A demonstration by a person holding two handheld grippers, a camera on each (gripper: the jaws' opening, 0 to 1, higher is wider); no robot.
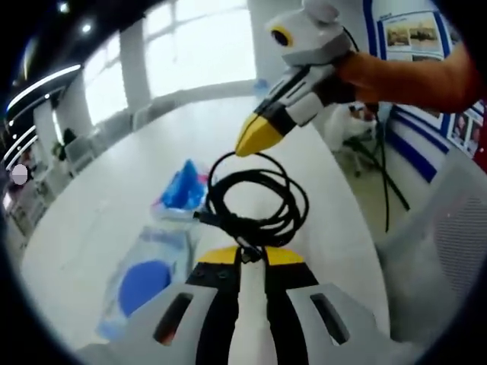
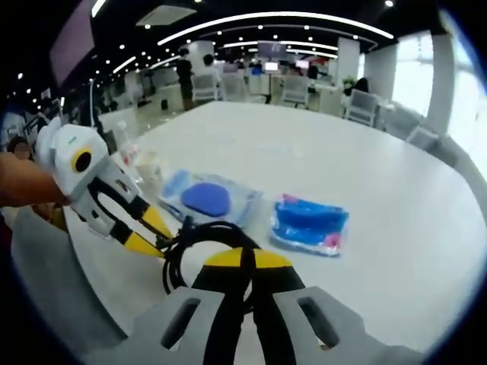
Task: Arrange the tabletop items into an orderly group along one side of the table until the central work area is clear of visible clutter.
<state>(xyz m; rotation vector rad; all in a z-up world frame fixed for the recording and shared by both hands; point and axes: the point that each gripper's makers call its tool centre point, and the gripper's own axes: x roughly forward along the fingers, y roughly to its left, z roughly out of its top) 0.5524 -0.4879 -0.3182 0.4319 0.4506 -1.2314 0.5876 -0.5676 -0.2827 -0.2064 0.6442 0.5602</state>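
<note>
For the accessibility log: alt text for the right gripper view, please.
The right tongs, closed, sit over a coiled black cable on a white table, while the left tongs touch the cable's left side. Beyond lie a clear packet with a blue disc and a blue packet.

Both views sit close above the coiled black cable, facing it from opposite sides. Each view also shares the round white table beyond the cable.
</note>
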